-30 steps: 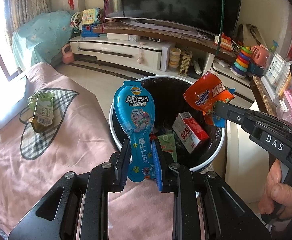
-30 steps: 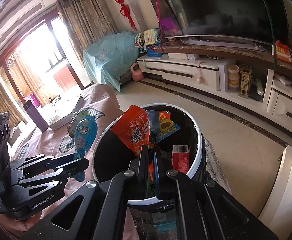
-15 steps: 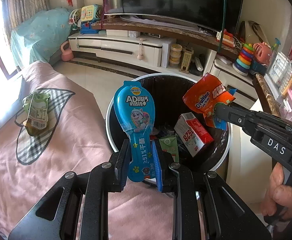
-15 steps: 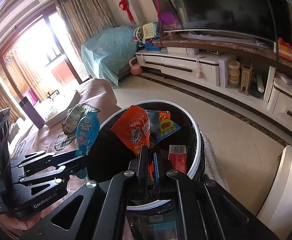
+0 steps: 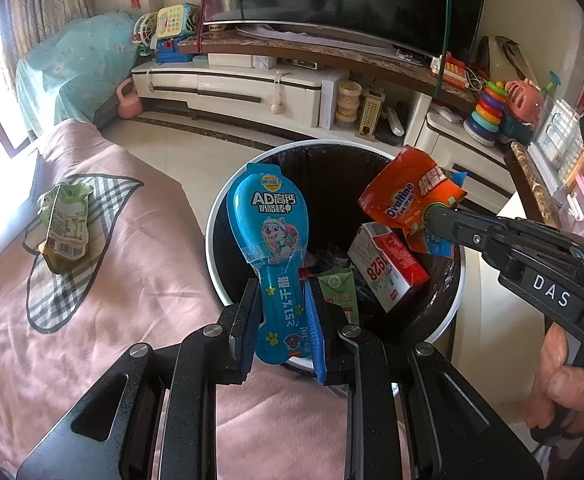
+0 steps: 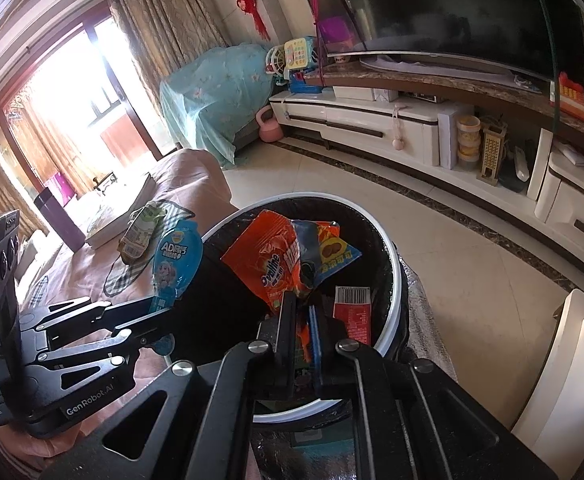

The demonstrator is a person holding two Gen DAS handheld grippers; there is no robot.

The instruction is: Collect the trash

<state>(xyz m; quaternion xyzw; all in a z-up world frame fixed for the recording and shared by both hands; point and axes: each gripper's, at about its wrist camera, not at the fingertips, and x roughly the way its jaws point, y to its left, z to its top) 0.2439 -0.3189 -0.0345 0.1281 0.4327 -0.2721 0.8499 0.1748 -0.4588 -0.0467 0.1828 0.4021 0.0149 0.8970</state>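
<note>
Both jaws over trash bin: left gripper grasping blue cheese-stick wrapper, right gripper just easing open around orange Ovaltine packet; green pouch left of them remains uncollected.

The left gripper is clamped on the lower end of a blue cheese-stick wrapper, which stands up between the jaws and leans slightly left. Just beyond the jaws sits a round white-rimmed trash bin with a dark liner. Inside it, right of the jaws, lie a red-and-white carton and a small green carton. Farther right, the right gripper reaches in over the bin, its tip on an orange Ovaltine packet; its jaws have just been opening. A hand grips its handle. Left of the jaws, a green packet lies on the pink cloth.
</note>
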